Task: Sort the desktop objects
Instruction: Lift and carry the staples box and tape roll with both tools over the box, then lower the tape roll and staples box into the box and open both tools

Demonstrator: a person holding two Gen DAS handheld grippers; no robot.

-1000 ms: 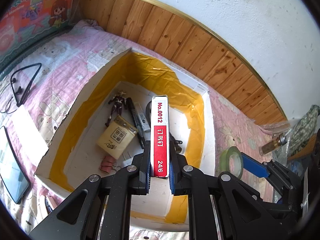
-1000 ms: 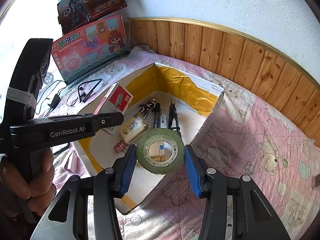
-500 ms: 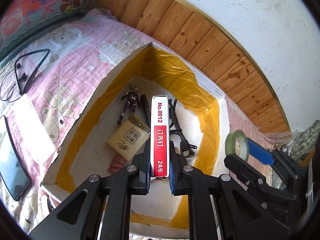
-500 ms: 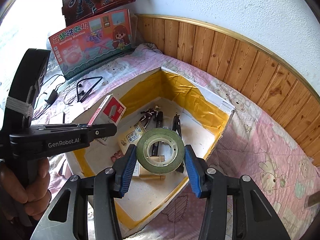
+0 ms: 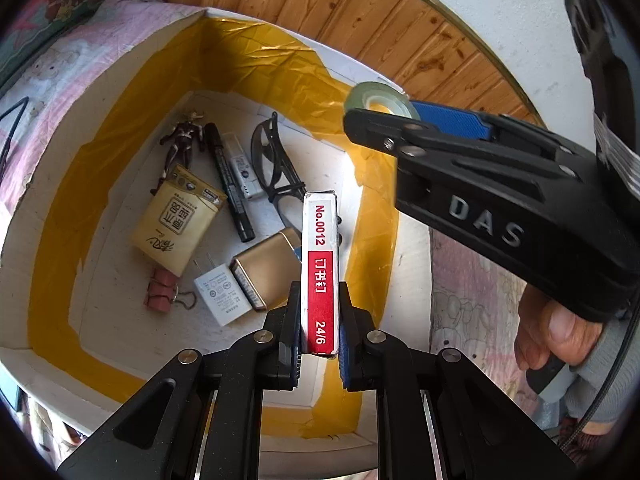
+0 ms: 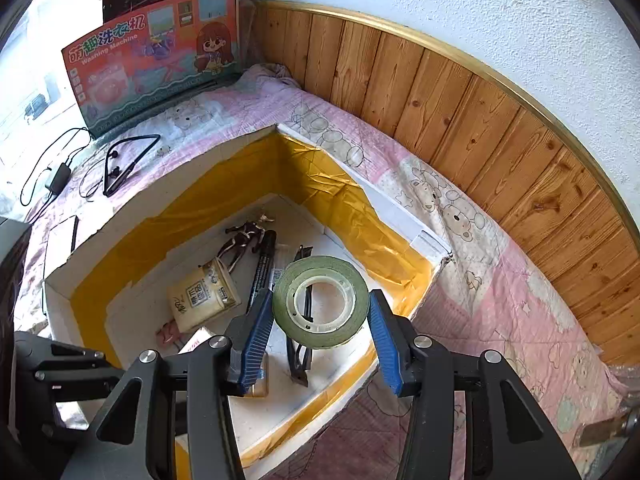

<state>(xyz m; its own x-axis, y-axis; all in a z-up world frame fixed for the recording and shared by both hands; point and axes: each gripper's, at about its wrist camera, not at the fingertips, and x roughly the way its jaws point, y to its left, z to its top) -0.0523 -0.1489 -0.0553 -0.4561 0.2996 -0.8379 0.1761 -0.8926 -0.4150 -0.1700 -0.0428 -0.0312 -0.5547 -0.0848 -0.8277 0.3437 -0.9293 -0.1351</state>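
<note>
Left hand-held gripper point(image 5: 319, 344) pinches a staple box point(image 5: 320, 264), right hand-held gripper point(image 6: 320, 320) clamps a tape roll point(image 6: 320, 307), both over the foam box point(image 6: 192, 168); next, releasing inside.

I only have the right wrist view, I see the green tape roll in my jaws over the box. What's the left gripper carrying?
Observer: The left gripper is shut on a slim red-and-white staple box, held on edge above the white foam box with yellow tape lining.
Operator: Anything in the box that my tape roll hides?
Observer: Yes, a gold rectangular power bank lies beside a white plug adapter.
Operator: And near the tissue pack?
Observer: A pink binder clip lies at the end of the beige tissue pack nearest the camera.
</note>
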